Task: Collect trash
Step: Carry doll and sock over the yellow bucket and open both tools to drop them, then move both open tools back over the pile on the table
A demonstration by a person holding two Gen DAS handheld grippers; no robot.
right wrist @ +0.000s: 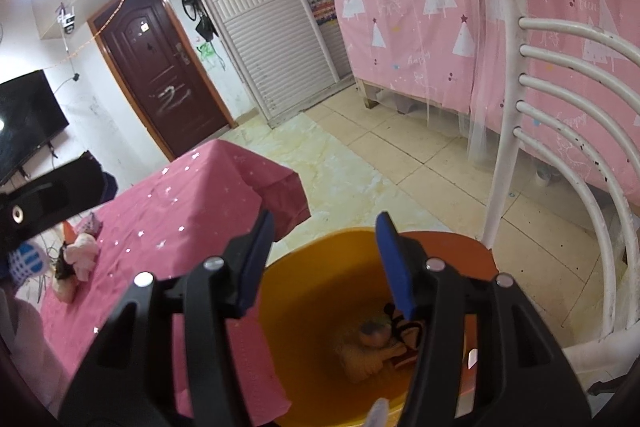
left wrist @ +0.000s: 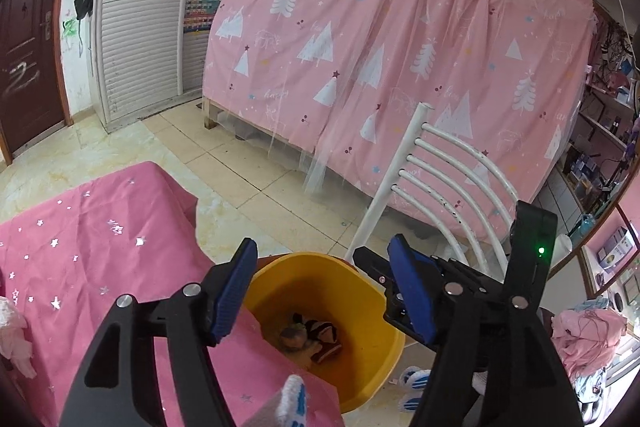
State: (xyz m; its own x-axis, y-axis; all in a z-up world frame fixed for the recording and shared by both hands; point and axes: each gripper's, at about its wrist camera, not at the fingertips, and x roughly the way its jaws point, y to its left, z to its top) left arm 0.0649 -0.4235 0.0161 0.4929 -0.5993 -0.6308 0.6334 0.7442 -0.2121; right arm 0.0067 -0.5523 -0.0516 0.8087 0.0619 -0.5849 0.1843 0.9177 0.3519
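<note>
A yellow bucket (left wrist: 360,359) stands beside the pink-clothed table (left wrist: 100,247), with crumpled brown and striped trash (left wrist: 310,337) at its bottom. My left gripper (left wrist: 324,291) is open and empty above the bucket. In the right wrist view my right gripper (right wrist: 326,267) is also open and empty above the bucket (right wrist: 312,327), over the trash (right wrist: 380,343). The right gripper also shows in the left wrist view (left wrist: 460,287), at the right. More crumpled pink and brown scraps (right wrist: 78,259) lie on the table (right wrist: 180,211), and some show in the left wrist view (left wrist: 16,335).
A white metal chair (left wrist: 440,187) with an orange seat (right wrist: 460,247) stands right behind the bucket. A pink curtained bed (left wrist: 400,47) fills the back. Tiled floor (left wrist: 260,167) lies between table and bed. A dark door (right wrist: 160,75) and a TV (right wrist: 24,123) are at the left.
</note>
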